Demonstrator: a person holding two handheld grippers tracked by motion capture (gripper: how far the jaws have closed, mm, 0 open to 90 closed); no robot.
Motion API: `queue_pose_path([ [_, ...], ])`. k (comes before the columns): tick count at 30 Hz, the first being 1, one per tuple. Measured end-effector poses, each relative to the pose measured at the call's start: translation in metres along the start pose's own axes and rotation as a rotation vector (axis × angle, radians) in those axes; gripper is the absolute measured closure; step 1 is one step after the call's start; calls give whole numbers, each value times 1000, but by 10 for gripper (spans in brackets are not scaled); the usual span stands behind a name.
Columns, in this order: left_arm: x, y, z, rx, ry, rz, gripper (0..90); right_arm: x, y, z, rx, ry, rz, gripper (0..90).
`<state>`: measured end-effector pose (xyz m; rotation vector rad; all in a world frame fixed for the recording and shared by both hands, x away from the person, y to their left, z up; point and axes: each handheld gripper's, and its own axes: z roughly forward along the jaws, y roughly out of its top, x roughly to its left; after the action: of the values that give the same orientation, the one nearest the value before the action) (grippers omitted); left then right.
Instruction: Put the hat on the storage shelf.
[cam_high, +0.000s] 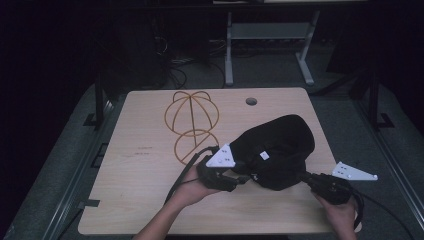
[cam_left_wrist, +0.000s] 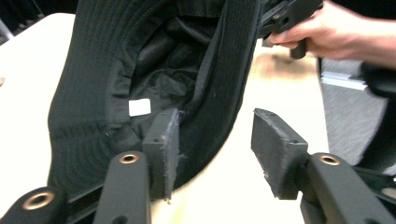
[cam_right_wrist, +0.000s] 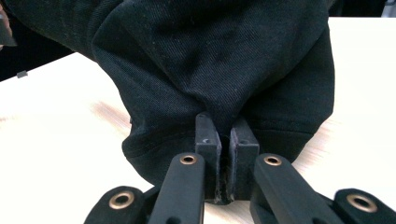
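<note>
A: Right gripper (cam_right_wrist: 225, 154) status?
B: Jaws clamped on a fold of the black fabric bucket hat (cam_high: 277, 150), right hand (cam_high: 340, 212) low at the light wooden table (cam_high: 135, 170) near edge.
A: Left gripper (cam_left_wrist: 215, 154)?
B: Jaws spread, one pad (cam_left_wrist: 163, 149) against the brim, left hand (cam_high: 192, 187) palm-up. Hat sits right of centre, beside the gold wire hat stand (cam_high: 192, 125).

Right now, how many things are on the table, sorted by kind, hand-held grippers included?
Black hat: 1
Wire hat stand: 1
Hand-held gripper: 2, left hand-held gripper open, right hand-held gripper shut on the hat
Total: 4
</note>
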<state>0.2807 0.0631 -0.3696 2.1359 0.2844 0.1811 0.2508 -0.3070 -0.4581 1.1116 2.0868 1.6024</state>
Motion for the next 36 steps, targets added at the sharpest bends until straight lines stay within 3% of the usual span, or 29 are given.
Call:
queue_pose_path([
  [9,1,-41,-23,23,80,-30,434,1,2,-3,7,-6,12,853],
  [17,2,-71,-34,23,115,-50,426,4,12,-8,-2,1,17,856],
  [20,2,-78,-35,25,123,-46,423,4,17,-9,-2,-1,15,857],
  [23,-1,-87,-32,74,123,-19,425,5,28,-14,3,-6,5,858],
  [26,0,-92,-31,93,128,-18,425,6,33,-15,6,-5,-3,859],
  [36,8,-100,-37,58,168,-72,416,9,62,-22,-3,9,-27,862],
])
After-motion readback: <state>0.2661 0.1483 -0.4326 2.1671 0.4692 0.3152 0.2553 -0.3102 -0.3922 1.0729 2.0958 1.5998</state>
